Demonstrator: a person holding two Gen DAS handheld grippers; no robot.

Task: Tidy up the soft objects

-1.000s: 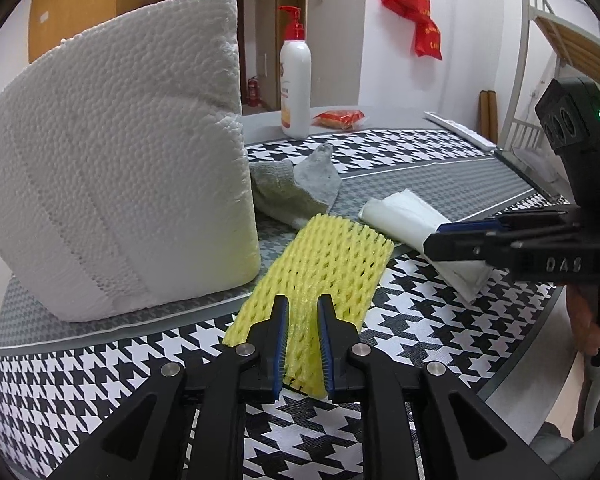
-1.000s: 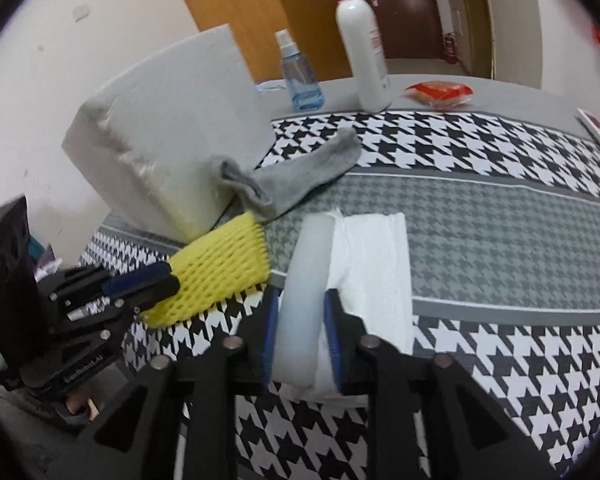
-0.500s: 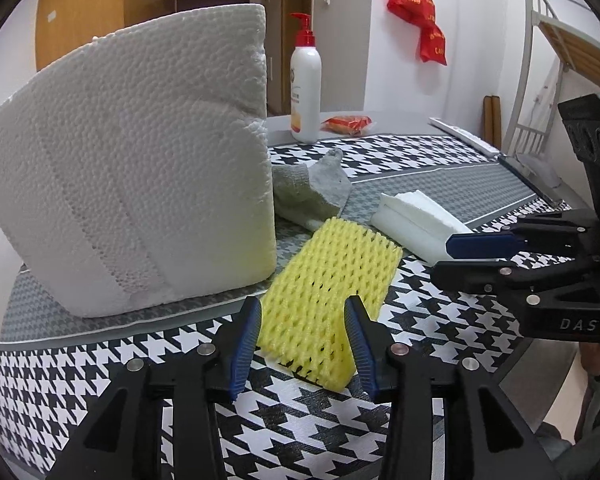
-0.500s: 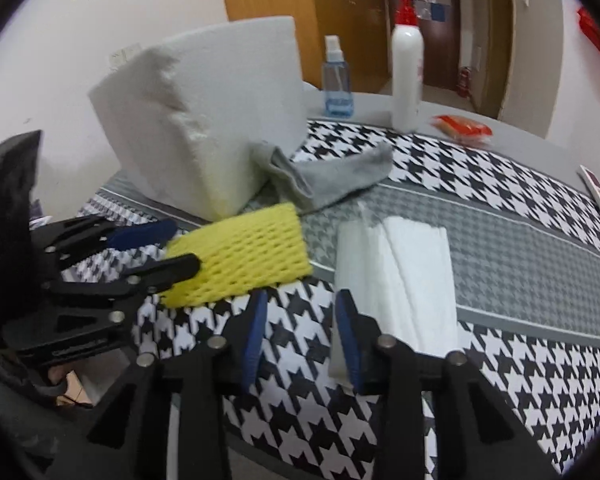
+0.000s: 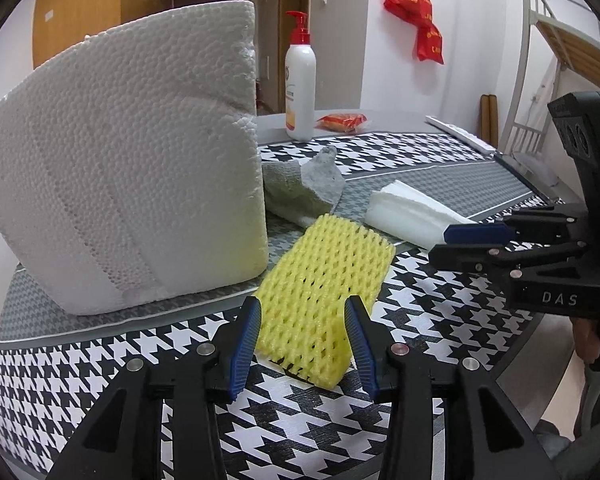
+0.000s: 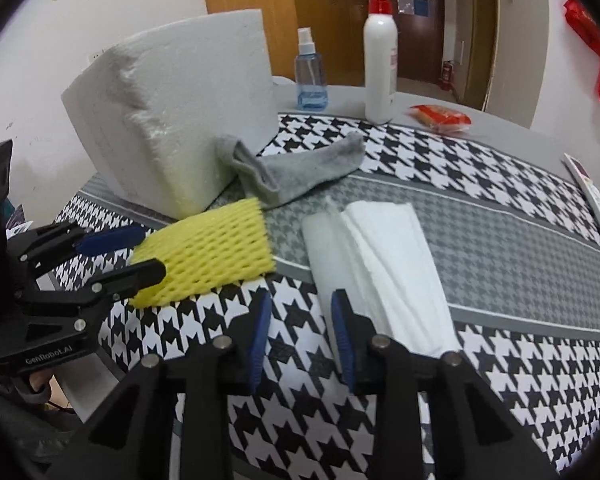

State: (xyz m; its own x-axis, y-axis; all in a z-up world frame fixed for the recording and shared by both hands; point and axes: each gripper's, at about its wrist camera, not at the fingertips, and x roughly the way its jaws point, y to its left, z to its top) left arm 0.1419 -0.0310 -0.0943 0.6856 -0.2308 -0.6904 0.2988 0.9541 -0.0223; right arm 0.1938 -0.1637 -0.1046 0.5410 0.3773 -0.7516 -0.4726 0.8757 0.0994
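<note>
On the desk [image 5: 100, 364], the yellow foam net [image 5: 324, 292] is straddled at its near end by the left tongs [image 5: 302, 334], parted with pads clear of it. At its two o'clock, the folded white paper [image 6: 384, 256] is seen beside the closing right tongs [image 6: 300, 330], nothing between the pads.
</note>
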